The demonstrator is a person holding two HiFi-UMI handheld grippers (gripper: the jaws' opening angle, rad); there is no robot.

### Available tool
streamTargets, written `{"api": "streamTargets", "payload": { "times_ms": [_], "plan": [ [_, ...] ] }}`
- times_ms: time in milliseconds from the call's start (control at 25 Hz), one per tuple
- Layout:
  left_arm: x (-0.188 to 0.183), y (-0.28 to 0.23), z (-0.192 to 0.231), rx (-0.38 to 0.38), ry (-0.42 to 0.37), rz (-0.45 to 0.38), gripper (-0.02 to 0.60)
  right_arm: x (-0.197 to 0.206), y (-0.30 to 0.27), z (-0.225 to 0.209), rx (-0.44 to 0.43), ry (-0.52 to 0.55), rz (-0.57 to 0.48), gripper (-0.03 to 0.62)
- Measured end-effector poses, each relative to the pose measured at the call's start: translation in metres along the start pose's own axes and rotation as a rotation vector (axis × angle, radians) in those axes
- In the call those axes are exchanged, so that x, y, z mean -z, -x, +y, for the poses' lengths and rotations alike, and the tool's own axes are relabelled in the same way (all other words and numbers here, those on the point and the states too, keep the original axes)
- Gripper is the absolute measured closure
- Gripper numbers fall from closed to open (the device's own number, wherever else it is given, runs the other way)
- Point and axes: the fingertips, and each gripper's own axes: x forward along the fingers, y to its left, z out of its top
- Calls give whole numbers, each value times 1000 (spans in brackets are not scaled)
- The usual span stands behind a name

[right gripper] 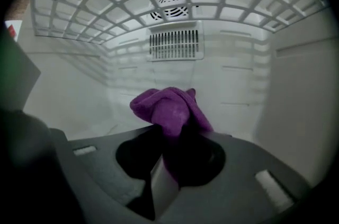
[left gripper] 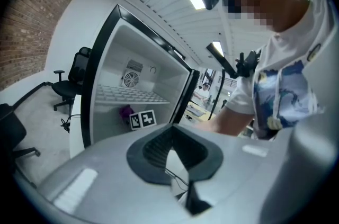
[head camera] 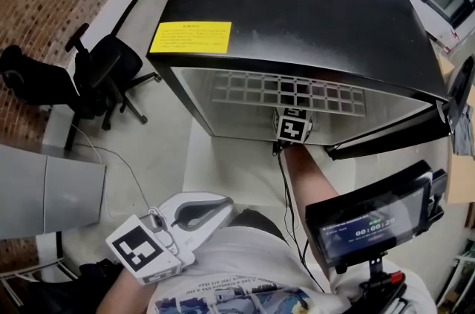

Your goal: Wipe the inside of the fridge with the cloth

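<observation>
The black mini fridge (head camera: 297,8) stands open below me, with its white wire shelf (head camera: 289,93) showing at the opening. My right gripper reaches under that shelf; in the head view only its marker cube (head camera: 293,128) and the forearm show. Inside, the right gripper (right gripper: 172,135) is shut on a bunched purple cloth (right gripper: 169,106), held above the white fridge floor (right gripper: 79,122) and short of the back wall vent (right gripper: 176,44). My left gripper (head camera: 228,203) hangs outside by my waist, shut and holding nothing. Its view shows the cloth (left gripper: 126,112) beside the right gripper's cube (left gripper: 143,119).
The fridge door (head camera: 393,134) stands open to the right. Two black office chairs (head camera: 96,75) sit on the floor at the left by a brick wall. A yellow label (head camera: 191,37) is on the fridge top. A screen device (head camera: 364,222) hangs at my chest.
</observation>
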Motion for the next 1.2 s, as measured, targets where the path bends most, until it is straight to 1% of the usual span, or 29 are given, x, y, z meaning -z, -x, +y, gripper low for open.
{"api": "streamTargets", "payload": {
  "times_ms": [160,320,480,560,760,920,1000,1040,1200],
  "plan": [
    [0,5,-1,-17,18,-14,575,-6,-2,33,-84,13,-18,513],
    [9,17,7,-57,-7,-15,575,-11,-4,64,-156,13,-16,513],
    [9,25,6,-77,4,-20,575,-12,-9,98,-237,-1,1,513],
    [9,28,5,-87,19,-26,575,-16,-9,112,-274,-15,-5,513],
    [16,35,7,-124,11,-30,575,-25,-8,145,-374,-76,-33,513],
    [17,42,6,-137,16,-33,575,-33,0,160,-430,-144,-50,513],
    [18,43,4,-131,18,-32,575,-38,4,160,-440,-153,-72,513],
    [19,42,3,-124,17,-30,575,-41,7,157,-431,-147,-85,513],
    [19,33,-7,-81,23,-26,575,-48,20,124,-353,-116,-135,513]
  ]
}}
